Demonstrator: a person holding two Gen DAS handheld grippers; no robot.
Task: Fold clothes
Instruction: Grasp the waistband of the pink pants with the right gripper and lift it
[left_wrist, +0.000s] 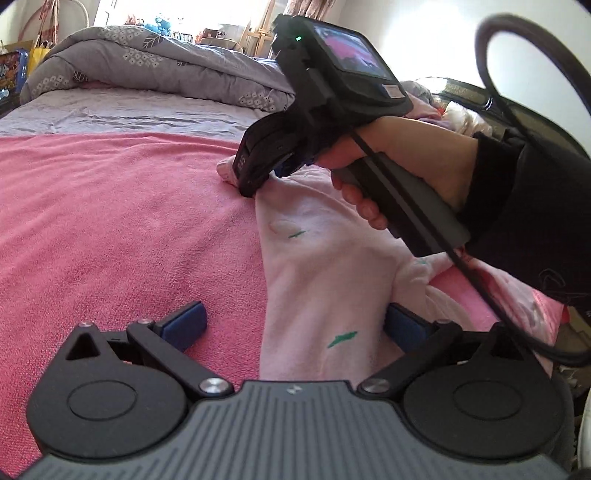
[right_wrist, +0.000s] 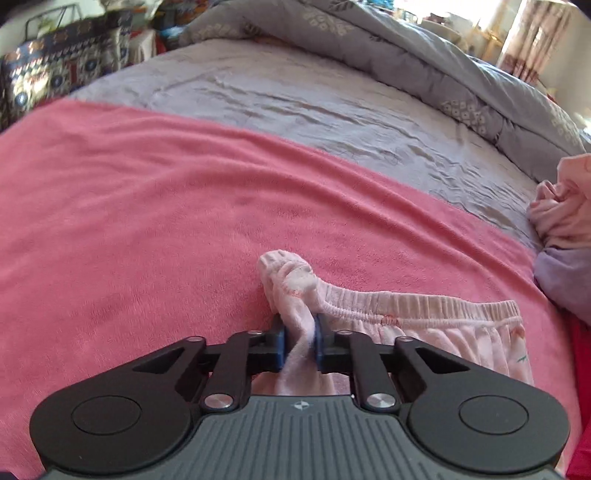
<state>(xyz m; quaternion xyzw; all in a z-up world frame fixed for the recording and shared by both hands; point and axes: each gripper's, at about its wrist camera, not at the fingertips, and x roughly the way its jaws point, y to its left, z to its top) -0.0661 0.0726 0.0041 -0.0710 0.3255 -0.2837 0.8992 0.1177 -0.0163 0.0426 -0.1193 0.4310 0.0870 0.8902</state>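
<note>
The right gripper (right_wrist: 298, 341) is clamped on a bunched corner of the pale pink trousers (right_wrist: 461, 332) lying on the pink blanket (right_wrist: 147, 192), the left gripper (left_wrist: 295, 325) gapes over them, apparently untouching, grey quilt (right_wrist: 424, 55) beyond.

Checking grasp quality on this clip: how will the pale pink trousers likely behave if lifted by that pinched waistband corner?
The pale pink trousers look soft and floppy: fabric bunches between the right hand-held gripper's shut pads, so the rest would probably hang and drag. The elastic waistband may stretch. They seem light; the plush pink blanket could add some friction.
</note>
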